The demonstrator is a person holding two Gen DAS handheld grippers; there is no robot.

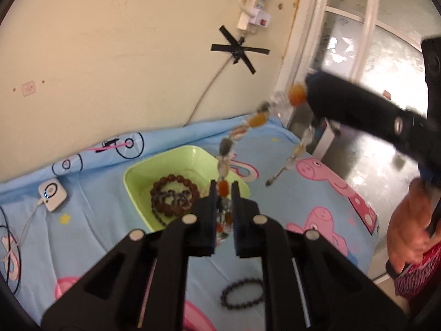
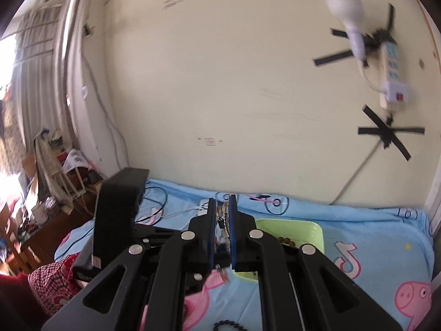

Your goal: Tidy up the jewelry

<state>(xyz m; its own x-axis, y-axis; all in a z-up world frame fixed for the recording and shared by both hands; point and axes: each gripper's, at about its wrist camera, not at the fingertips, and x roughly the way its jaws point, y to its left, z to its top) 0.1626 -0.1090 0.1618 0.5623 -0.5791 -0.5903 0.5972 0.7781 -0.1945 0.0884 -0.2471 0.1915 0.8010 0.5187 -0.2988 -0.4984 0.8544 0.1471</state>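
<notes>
A long necklace (image 1: 249, 122) of orange, clear and grey beads stretches in the air between both grippers. My left gripper (image 1: 223, 186) is shut on its lower end, with an orange bead between the pads. My right gripper (image 1: 310, 89) comes in from the right and is shut on the upper end, and a loose strand (image 1: 292, 157) hangs from it. In the right wrist view, my right gripper (image 2: 222, 204) pinches beads (image 2: 222, 216). A green tray (image 1: 137, 176) below holds a brown bead bracelet (image 1: 173, 182). A black bead bracelet (image 1: 242, 293) lies on the blue cartoon sheet.
A white device (image 1: 52, 194) with a cable lies left of the tray. The bed's right edge (image 1: 369, 237) drops to a shiny floor. A person's hand (image 1: 408, 220) holds the right tool. A power strip (image 2: 392, 77) and taped cable hang on the wall. Cluttered furniture (image 2: 49, 187) stands at the far left.
</notes>
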